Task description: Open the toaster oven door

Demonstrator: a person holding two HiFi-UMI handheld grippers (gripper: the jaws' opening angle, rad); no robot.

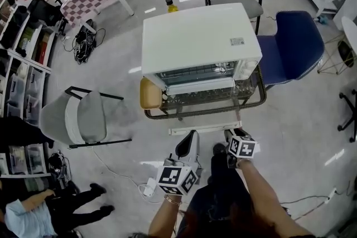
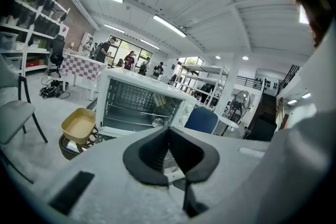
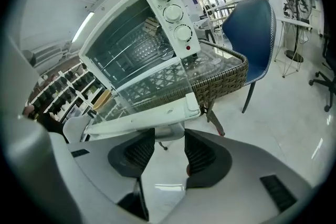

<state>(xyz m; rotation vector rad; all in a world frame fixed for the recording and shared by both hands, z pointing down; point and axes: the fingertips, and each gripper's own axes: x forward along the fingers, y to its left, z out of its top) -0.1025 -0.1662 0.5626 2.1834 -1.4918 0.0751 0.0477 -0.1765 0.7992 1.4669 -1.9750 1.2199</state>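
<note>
right gripper (image 3: pixel 169 136): ribbed dark pads spread, pinching nothing. the flat white handle bar (image 3: pixel 147 115) of the dropped glass door (image 3: pixel 152 86) sits just past its tips. toaster oven (image 3: pixel 142 34) is boxy and white, beyond them on a woven wicker table (image 3: pixel 226 78). left gripper (image 2: pixel 168 131): pads pressed together, empty, oven well ahead. glossy floor (image 3: pixel 283 113) lies open to the right.

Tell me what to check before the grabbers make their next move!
1. Oven door swung all the way down: ok.
2. Right gripper fingers apart, not squeezing the door handle: ok.
3. Left gripper fingers together, holding nothing: ok.
4. Toaster oven sitting steady on the wicker table: ok.
5. Food on the rack inside: cannot tell.
</note>
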